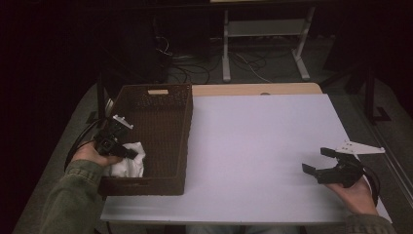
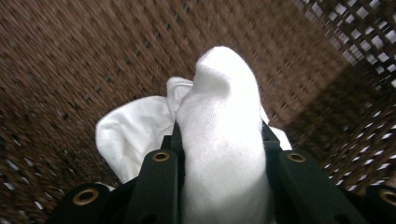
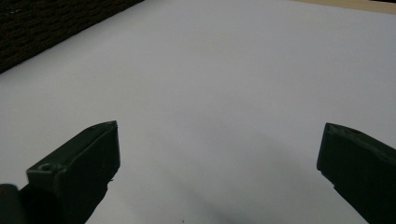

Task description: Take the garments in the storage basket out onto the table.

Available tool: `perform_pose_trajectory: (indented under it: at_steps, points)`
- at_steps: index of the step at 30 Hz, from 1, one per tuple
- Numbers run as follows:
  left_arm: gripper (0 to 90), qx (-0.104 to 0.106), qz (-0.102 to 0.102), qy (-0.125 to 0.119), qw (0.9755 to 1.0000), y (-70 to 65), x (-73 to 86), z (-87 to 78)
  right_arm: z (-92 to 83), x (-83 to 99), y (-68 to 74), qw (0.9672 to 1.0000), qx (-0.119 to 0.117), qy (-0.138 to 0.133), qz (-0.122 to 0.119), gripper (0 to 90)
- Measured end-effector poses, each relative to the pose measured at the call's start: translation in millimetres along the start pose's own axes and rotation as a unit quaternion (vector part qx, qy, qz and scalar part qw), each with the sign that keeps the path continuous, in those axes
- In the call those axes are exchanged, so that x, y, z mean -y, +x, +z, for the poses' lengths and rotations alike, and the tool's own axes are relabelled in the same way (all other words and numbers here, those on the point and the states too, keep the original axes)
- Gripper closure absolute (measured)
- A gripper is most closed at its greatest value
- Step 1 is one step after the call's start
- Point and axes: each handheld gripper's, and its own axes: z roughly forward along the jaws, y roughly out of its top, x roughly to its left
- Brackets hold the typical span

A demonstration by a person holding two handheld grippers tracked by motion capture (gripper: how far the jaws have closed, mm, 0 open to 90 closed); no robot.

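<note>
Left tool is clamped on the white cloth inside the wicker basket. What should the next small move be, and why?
Probably lift the left tool straight up until the white cloth clears the basket wall. Its jaws are shut on a fold of the cloth, but the rest lies bunched on the basket floor, so a sideways pull might drag it against the weave. The right tool waits open over the table.

Near part of the white cloth (image 2: 219,140) hidden between the left gripper (image 1: 127,151) and its jaws, basket (image 1: 160,126) weave blurred in the left gripper view, room beyond the table (image 1: 263,141) too dark to tell
</note>
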Motion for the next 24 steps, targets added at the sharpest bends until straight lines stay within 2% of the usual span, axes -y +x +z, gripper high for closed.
perform_pose_trajectory:
  at_steps: [3,4,5,6,7,12,19,24]
  points:
    - [69.7,0.008,-0.006,-0.034,0.9994,2.6,-0.2,-10.1,-0.1,0.0,-0.2,1.0000,0.000,0.000,-0.001,0.0]
    - [70.0,0.015,-0.013,-0.049,0.9986,3.8,0.5,-13.2,-0.2,0.1,-0.1,1.0000,0.000,-0.001,-0.001,0.0]
    - [70.4,0.027,-0.027,-0.075,0.9965,6.5,2.5,-19.3,-0.5,0.0,-0.2,1.0000,0.000,-0.001,0.000,0.0]
    - [70.4,0.027,-0.027,-0.075,0.9965,6.5,2.5,-19.3,-0.5,0.0,-0.2,1.0000,0.000,-0.001,0.000,0.0]
    - [70.4,0.035,-0.031,-0.083,0.9955,8.5,3.4,-21.8,-0.4,0.0,-0.2,1.0000,-0.001,-0.001,0.000,0.0]
    - [70.7,0.047,-0.054,-0.114,0.9909,13.3,7.8,-33.9,0.0,0.1,0.2,1.0000,0.000,-0.001,0.000,0.0]
    - [70.8,0.048,-0.052,-0.131,0.9889,10.6,5.8,-50.6,-0.5,0.1,0.4,1.0000,0.000,-0.002,0.002,0.0]
    - [70.7,0.043,-0.048,-0.133,0.9890,8.5,0.2,-62.9,-0.3,0.1,0.5,1.0000,-0.001,-0.003,0.003,0.0]
